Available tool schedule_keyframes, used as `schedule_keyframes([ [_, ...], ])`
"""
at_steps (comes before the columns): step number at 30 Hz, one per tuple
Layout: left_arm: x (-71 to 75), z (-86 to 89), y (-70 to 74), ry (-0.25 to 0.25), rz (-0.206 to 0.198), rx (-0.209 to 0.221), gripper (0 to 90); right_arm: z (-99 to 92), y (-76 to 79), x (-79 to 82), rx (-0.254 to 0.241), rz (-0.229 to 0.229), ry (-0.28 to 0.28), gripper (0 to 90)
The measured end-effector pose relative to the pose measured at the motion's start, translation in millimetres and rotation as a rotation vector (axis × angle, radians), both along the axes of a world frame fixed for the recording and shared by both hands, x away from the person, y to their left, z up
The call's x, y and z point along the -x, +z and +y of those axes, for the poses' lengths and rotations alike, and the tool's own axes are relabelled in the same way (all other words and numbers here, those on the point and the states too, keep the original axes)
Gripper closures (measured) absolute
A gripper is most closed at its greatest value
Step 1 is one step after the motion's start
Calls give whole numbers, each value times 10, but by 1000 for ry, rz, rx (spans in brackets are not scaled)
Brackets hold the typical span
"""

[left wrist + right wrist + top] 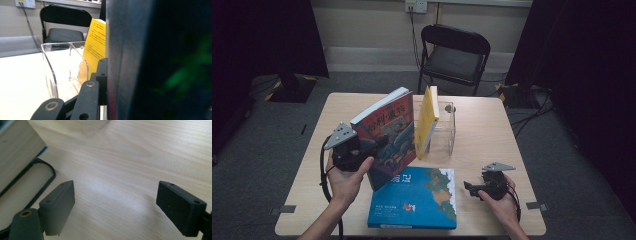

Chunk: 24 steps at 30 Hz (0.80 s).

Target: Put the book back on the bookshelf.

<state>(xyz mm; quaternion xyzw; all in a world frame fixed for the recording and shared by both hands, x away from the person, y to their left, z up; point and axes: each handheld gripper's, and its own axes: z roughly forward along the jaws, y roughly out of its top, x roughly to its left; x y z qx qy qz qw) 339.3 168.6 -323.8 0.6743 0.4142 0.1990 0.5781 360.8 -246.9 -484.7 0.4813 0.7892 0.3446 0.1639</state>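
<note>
at table left, left gripper (362, 146) clamps the tilted red book (389, 135), close beside yellow book (427, 120) in the clear stand (449, 127). best upright it first. right gripper (476, 188) gapes, empty, beside blue book (414, 198).

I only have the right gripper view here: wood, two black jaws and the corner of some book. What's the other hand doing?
Observer: The left gripper is shut on a red and blue book, holding it tilted above the table.
Operator: Where might that book go?
Observer: Possibly a clear stand behind it, where a yellow book already leans.
Operator: And the book at my corner?
Observer: It's a blue book lying flat; the right gripper sits open beside it.
</note>
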Motion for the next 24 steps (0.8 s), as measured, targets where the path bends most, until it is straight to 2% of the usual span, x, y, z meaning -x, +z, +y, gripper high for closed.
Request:
schedule_keyframes([
  [4, -70, -43, 18, 5, 4, 11, 749, 6, -55, -5, 21, 18, 2, 151],
  [6, -87, -75, 28, 17, -7, 7, 748, 21, -79, 5, 49, -6, 1, 148],
  [9, -129, -132, 42, 27, -2, 2, 748, 44, -93, 15, 74, -22, 1, 139],
  [16, -201, -236, 54, 54, -8, -2, 748, 31, -148, 46, 50, -73, -8, 133],
  [19, -242, -278, 64, 78, -9, -12, 749, 29, -149, 44, 50, -74, -6, 133],
  [24, -349, -329, 49, 117, 2, 2, 748, 30, -149, 45, 50, -74, -7, 133],
])
